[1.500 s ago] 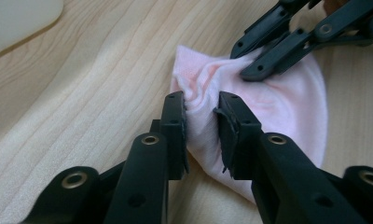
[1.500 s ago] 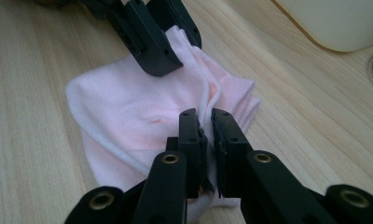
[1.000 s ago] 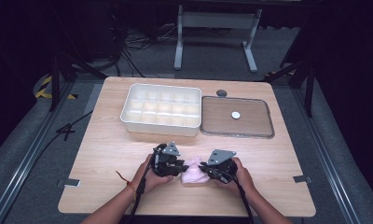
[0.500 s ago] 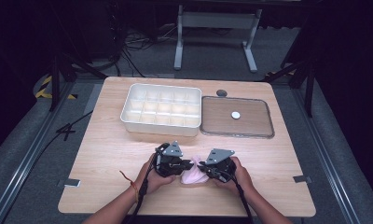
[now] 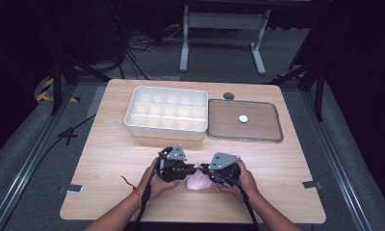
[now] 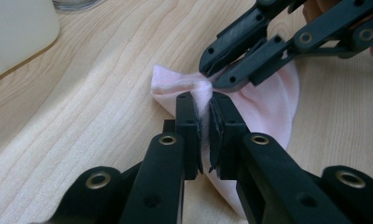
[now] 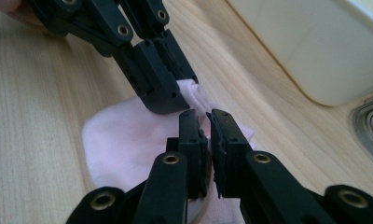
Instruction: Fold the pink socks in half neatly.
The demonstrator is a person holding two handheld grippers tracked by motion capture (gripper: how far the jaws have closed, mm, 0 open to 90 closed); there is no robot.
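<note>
While both grippers, left (image 6: 203, 116) and right (image 7: 202, 130), pinch the pink cloth (image 5: 198, 181), the tray (image 5: 166, 113) looks empty.

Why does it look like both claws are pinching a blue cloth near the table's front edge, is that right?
Not blue: the cloth is pale pink, as the left gripper view shows. The rest holds: the left claw and right claw both pinch it near the table's front edge.
</note>
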